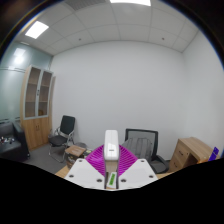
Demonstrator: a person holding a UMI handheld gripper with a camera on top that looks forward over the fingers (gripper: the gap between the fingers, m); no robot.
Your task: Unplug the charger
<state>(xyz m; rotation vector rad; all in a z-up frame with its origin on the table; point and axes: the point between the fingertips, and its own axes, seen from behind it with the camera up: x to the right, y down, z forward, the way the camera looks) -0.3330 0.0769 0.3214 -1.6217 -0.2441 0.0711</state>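
Note:
A white block-shaped charger [111,143] stands upright between my fingers. My gripper [111,152] is shut on it, with the purple pads [96,160] pressing on both of its sides. A small green-labelled part [111,180] shows just below the charger, at the base of the fingers. The gripper is raised and looks out across a room. No socket or cable is in view.
Beyond the fingers is an office room with white walls. A black chair [64,127] and a tall wooden cabinet [38,100] stand on the left. A grey chair [142,142] is behind the gripper, and a wooden desk [190,152] is on the right.

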